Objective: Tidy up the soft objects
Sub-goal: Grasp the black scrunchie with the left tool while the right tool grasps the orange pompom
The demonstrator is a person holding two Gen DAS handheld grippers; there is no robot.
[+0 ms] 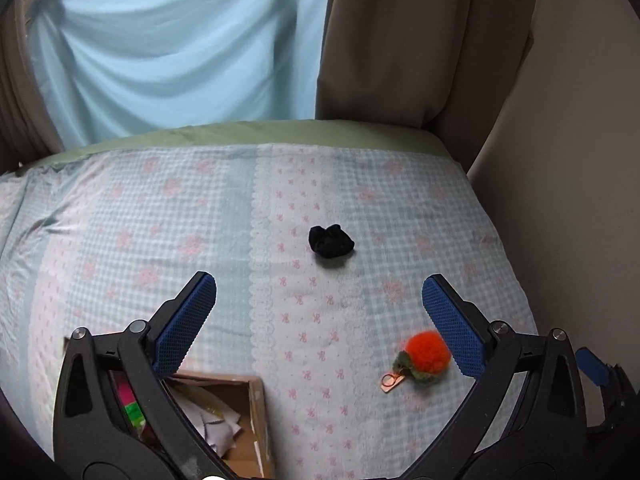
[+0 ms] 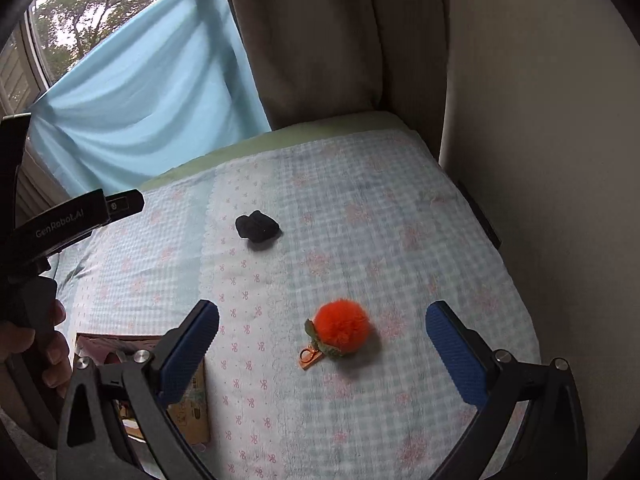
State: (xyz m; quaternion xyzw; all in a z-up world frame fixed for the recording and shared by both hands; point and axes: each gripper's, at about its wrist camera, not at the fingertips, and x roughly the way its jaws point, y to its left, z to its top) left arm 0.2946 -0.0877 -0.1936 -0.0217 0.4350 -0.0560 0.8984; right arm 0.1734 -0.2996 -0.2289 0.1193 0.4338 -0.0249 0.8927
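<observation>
An orange fluffy pompom keychain [image 2: 341,328] with green leaves and a copper clasp lies on the checked bed cover [image 2: 380,220]. It also shows in the left wrist view [image 1: 426,350], just inside the right finger. A black scrunchie [image 1: 331,241] lies farther back; it shows in the right wrist view [image 2: 257,226] too. A cardboard box [image 1: 240,412] holding soft items sits at the lower left. My left gripper [image 1: 319,322] is open and empty above the cover. My right gripper [image 2: 322,350] is open and empty, with the pompom between its fingers' line.
A light blue sheet [image 1: 180,48] and beige curtains [image 1: 420,40] hang behind the bed. A wall [image 2: 540,120] runs along the right edge. The left gripper's body and the holding hand [image 2: 52,320] show at the left of the right wrist view. The box [image 2: 188,404] lies there too.
</observation>
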